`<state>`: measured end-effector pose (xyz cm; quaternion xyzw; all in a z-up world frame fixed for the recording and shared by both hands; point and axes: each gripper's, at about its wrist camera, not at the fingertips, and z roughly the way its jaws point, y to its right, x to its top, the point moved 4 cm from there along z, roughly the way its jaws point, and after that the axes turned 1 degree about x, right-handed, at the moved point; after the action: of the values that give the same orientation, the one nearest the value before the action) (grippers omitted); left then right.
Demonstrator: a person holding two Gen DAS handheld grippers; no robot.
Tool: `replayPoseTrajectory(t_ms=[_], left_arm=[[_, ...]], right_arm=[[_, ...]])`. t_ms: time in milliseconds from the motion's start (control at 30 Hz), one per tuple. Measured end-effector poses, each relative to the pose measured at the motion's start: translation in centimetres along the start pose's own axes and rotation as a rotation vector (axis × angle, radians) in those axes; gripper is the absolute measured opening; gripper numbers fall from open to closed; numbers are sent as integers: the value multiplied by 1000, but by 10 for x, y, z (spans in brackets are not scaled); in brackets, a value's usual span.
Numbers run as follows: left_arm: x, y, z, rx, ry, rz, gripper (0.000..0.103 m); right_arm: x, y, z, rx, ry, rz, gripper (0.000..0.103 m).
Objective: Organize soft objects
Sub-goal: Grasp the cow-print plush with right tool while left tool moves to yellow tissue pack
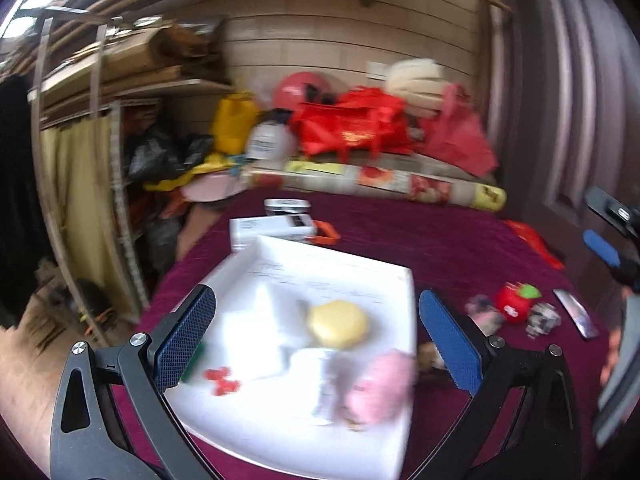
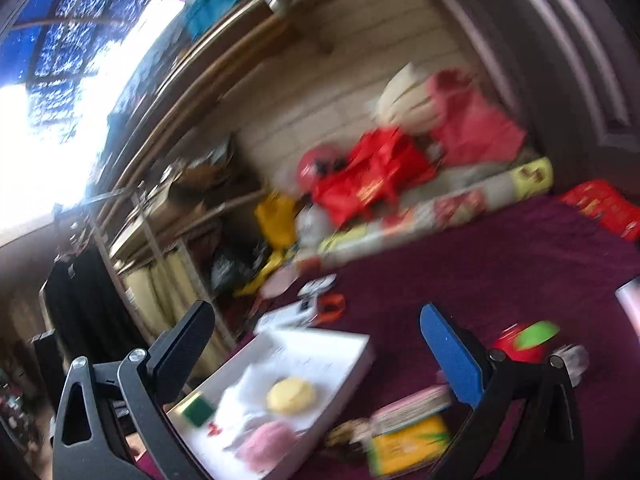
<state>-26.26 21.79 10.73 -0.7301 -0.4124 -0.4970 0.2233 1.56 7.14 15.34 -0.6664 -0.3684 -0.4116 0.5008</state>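
Both views blurred. White tray [image 1: 248,432] sits lower centre of left wrist view on a maroon cloth [image 1: 440,240]; its near edge runs close to the cloth's lower left edge, bare cloth to the right and behind. In tray: yellow soft item [image 1: 338,323] centre, pink soft item [image 1: 380,392] at right rim, small red bits [image 1: 222,380] lower left.

Left gripper [image 1: 316,344] hangs over the tray, jaws spread wide, nothing between them.

Left view only: red apple toy [image 1: 514,304] w/ two small greyish toys beside it, mid right.

Right view only: yellow box [image 2: 408,444] lower centre, just right of tray. Right gripper [image 2: 316,356] tilted, jaws spread, empty; tray sits lower left betw. its fingers, apple toy at right behind blue finger [image 2: 452,360].
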Motion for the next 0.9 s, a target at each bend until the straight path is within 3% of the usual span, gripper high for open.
replayPoseTrajectory(t_ms=[100, 200, 333, 400, 500, 533, 600, 633, 767, 900], left_arm=[[-8, 27, 8, -65, -44, 51, 103], [-24, 59, 20, -178, -125, 80, 103], [-52, 108, 40, -365, -290, 90, 103], [-65, 125, 48, -394, -349, 98, 103], [-81, 148, 61, -386, -409, 152, 103], [-85, 151, 61, -386, -414, 164, 103], [-90, 163, 68, -377, -428, 200, 103], [-91, 164, 71, -371, -432, 212, 103], [-92, 169, 86, -322, -431, 242, 103], [-91, 176, 110, -283, -447, 263, 103]], right_arm=[[8, 35, -9, -131, -40, 2, 103], [5, 81, -12, -250, -104, 52, 103], [-21, 135, 9, -413, -305, 39, 103], [-37, 149, 21, -437, -384, 29, 103], [-61, 161, 41, -442, -475, 2, 101], [-67, 163, 47, -441, -496, -14, 94], [-79, 163, 63, -428, -545, -33, 72], [-82, 165, 66, -412, -561, -30, 45], [-87, 161, 60, -356, -525, -54, 40], [-86, 168, 55, -269, -491, 41, 40]])
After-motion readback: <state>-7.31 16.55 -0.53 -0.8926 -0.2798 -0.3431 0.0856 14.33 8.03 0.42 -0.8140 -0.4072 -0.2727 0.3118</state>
